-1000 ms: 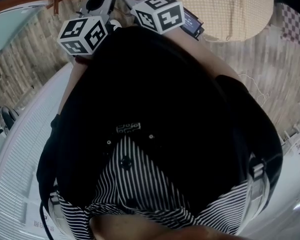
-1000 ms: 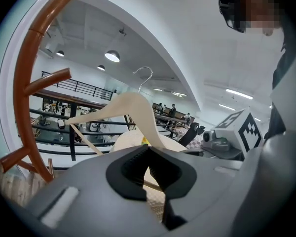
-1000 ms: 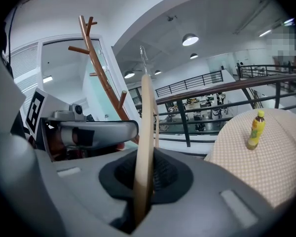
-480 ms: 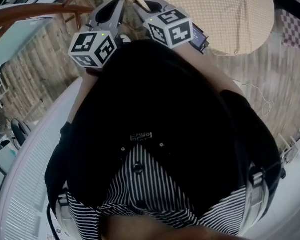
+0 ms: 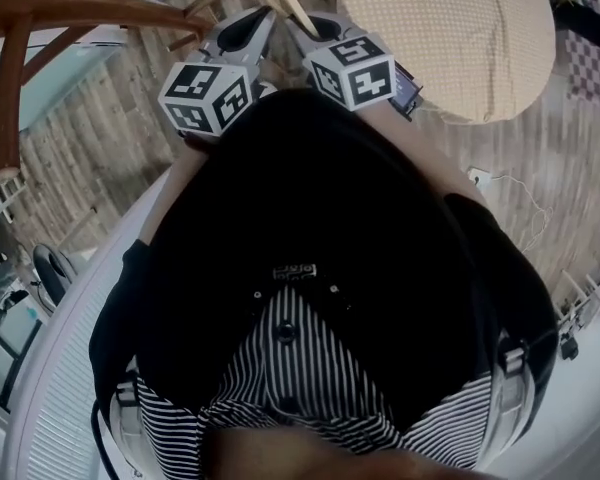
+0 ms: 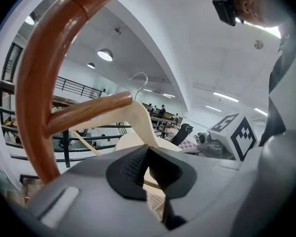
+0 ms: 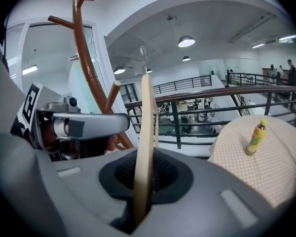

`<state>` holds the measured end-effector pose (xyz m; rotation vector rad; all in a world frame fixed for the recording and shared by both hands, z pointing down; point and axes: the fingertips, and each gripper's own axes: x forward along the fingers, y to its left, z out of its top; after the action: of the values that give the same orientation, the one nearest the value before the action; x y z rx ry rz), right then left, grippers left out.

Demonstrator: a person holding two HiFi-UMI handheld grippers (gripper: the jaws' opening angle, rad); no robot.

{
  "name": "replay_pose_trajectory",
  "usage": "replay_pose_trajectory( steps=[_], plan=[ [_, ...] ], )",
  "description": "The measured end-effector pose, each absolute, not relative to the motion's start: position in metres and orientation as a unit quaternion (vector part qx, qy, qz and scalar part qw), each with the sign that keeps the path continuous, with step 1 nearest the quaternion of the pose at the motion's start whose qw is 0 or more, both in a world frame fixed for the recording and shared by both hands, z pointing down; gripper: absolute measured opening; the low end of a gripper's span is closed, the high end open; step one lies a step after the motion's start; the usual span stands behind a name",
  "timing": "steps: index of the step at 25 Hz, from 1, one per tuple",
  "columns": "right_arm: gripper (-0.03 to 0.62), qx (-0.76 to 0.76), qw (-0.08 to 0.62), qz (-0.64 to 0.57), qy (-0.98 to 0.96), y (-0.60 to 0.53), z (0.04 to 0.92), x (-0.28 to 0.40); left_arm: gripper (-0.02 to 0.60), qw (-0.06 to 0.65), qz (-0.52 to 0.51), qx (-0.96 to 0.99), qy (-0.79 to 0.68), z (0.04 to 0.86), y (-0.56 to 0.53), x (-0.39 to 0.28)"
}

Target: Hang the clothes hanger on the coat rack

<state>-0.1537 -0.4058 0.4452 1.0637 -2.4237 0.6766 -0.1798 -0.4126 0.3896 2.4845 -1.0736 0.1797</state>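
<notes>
While the right tool [image 7: 143, 181] clamps the hanger [image 7: 146, 122], the rack [image 7: 87, 68] is cropped.

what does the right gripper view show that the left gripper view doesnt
Only the right gripper view: a yellow bottle, and the left gripper from the side. Only the left gripper view: the right gripper's marker cube and a thick curved branch close up. Both: the wooden hanger clamped in the jaws, and the coat rack.

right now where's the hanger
In the right gripper view the hanger stands edge-on at centre, clamped in the right tool, its hook just right of the brown coat rack.
</notes>
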Motion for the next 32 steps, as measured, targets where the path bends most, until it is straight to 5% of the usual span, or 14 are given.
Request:
replay_pose_trajectory(
  steps=[32],
  plan=[
    [0.025, 0.347, 0.262, 0.153, -0.888, -0.349, 0.419, -0.144, 0.005, 0.251, 0.022, 0.832, -0.495, 0.384, -0.39, -0.221]
  ],
)
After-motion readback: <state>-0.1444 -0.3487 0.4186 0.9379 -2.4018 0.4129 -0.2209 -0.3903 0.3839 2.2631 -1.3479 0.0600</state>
